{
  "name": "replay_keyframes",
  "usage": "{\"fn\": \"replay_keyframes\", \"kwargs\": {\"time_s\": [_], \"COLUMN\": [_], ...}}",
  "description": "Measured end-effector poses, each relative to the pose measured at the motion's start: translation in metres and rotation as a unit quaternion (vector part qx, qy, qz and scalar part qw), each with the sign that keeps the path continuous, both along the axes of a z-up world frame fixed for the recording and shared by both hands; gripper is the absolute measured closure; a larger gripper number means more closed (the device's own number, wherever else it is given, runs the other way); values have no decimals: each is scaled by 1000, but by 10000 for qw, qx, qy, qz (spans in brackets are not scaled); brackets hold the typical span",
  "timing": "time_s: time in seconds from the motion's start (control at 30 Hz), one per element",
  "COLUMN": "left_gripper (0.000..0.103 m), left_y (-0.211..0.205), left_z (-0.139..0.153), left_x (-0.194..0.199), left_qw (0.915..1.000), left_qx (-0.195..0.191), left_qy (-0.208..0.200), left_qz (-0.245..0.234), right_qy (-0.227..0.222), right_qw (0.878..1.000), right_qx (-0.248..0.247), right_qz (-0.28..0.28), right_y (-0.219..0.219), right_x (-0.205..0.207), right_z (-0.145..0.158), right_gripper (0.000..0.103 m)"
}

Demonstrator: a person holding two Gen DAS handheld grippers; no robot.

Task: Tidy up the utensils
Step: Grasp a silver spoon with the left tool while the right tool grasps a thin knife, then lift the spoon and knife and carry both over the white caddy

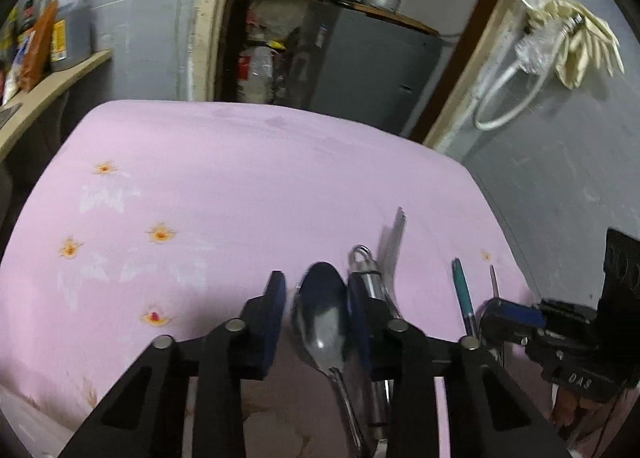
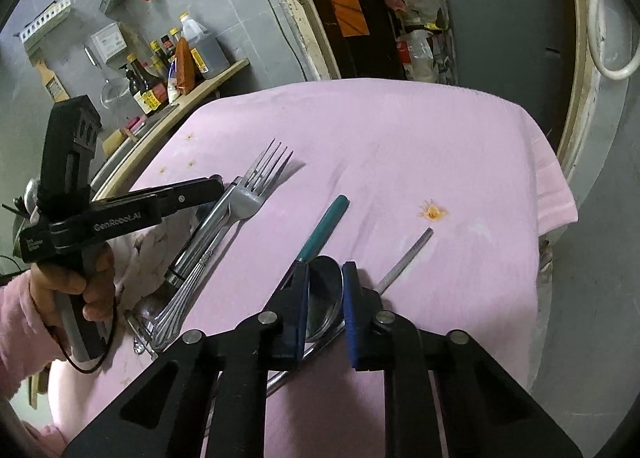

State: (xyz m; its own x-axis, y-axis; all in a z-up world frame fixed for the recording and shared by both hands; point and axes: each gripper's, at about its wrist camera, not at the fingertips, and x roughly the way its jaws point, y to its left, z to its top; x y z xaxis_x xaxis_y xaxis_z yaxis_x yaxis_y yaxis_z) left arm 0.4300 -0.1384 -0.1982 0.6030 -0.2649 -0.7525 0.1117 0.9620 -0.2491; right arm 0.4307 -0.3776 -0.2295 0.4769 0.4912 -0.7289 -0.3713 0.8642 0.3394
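**Two spoons between two sets of fingers**

Left wrist view: my left gripper pointed down at the pink-clothed desk, and the bowl of the first spoon lay between its blue pads. The pad on the right of the picture touched the bowl's edge. Beside the other pad a thin sliver of cloth seemed to show, so I could not tell whether the fingers truly pinched the spoon or only framed it. A steel-handled tool with a wire loop lay just beside it, and a fork beyond.

Right wrist view: my right gripper had its fingers drawn narrow, both pads pressing the bowl of the second spoon, whose handle ran back under the gripper. A teal pen and a thin grey stick lay near on the cloth.

I judged this the pick-up step: both spoons being taken, nothing yet sorted. Next called for a firm grip on the left, then a clean lift clear of the neighbours, so neither the tool nor the pen got dragged along.
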Motion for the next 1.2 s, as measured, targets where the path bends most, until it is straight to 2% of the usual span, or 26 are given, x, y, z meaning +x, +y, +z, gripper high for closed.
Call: {"fn": "replay_keyframes", "kwargs": {"time_s": [0.07, 0.17, 0.27, 0.5, 0.6, 0.77, 0.97, 1.2], "left_gripper": [86, 91, 95, 98, 98, 98, 98, 101], "left_y": [-2, 0, -2, -13, -13, -18, -13, 3], "left_z": [0, 3, 7, 23, 37, 66, 103, 154], "left_x": [2, 4, 3, -12, -27, -62, -109, -137], "left_qw": [10000, 9999, 9999, 9993, 9991, 9939, 9801, 9646], "left_qx": [73, 2, 93, 347, 331, 489, 579, 413], "left_qy": [31, 98, 81, -13, -268, -993, -1888, -2586], "left_qz": [19, 56, 24, -113, -48, 16, 204, 301], "right_qy": [57, 134, 141, -338, -693, -1224, -1897, -2541], "right_qw": [10000, 9998, 9996, 9977, 9939, 9826, 9630, 9438], "right_qx": [51, 45, 47, -105, -297, -440, -591, -746], "right_qz": [-60, -151, -234, -570, -810, -1324, -1819, -1978], "right_y": [-1, -1, -1, -2, -2, -3, 12, 40], "right_x": [1, 2, 0, -26, -45, -83, -121, -149], "right_z": [-1, -3, -1, 34, 58, 99, 150, 207], "right_gripper": [90, 93, 98, 101, 101, 101, 101, 101]}}
